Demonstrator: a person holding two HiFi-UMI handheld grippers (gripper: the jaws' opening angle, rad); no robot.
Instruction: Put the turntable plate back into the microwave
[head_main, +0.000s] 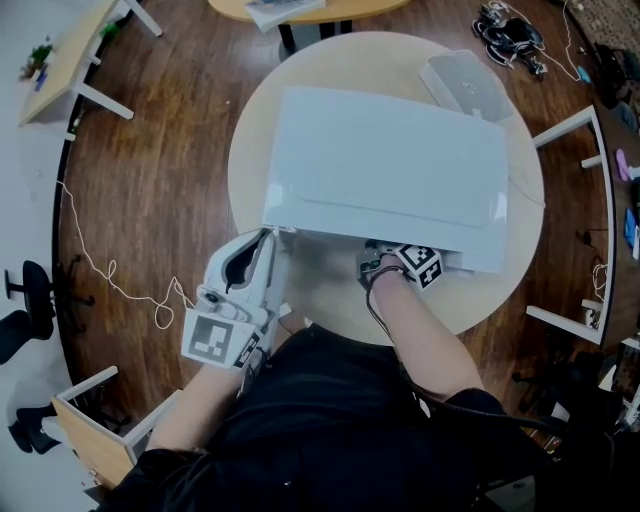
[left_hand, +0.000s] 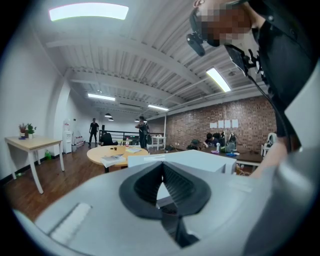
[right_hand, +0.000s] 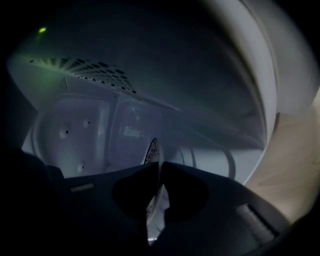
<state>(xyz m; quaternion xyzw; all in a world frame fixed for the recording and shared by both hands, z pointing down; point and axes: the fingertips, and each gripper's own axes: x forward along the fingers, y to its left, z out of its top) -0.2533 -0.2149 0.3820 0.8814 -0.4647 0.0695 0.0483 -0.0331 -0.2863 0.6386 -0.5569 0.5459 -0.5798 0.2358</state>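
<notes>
The white microwave (head_main: 390, 170) stands on a round table (head_main: 250, 160), its front toward me. My right arm reaches into its cavity; in the head view only that gripper's marker cube (head_main: 421, 264) shows at the opening. In the right gripper view, the right gripper (right_hand: 160, 165) is shut on the thin glass turntable plate (right_hand: 153, 149), seen edge-on in the dim cavity with its perforated wall (right_hand: 85, 67). My left gripper (head_main: 266, 240) hovers by the microwave's front left corner. Its jaws (left_hand: 161, 167) meet at the tips with nothing seen between them.
A white lidded box (head_main: 465, 85) lies on the table behind the microwave. A cord (head_main: 110, 275) trails across the wooden floor at the left. Desks ring the table. Further off stand a round table with papers (left_hand: 112, 152) and several people.
</notes>
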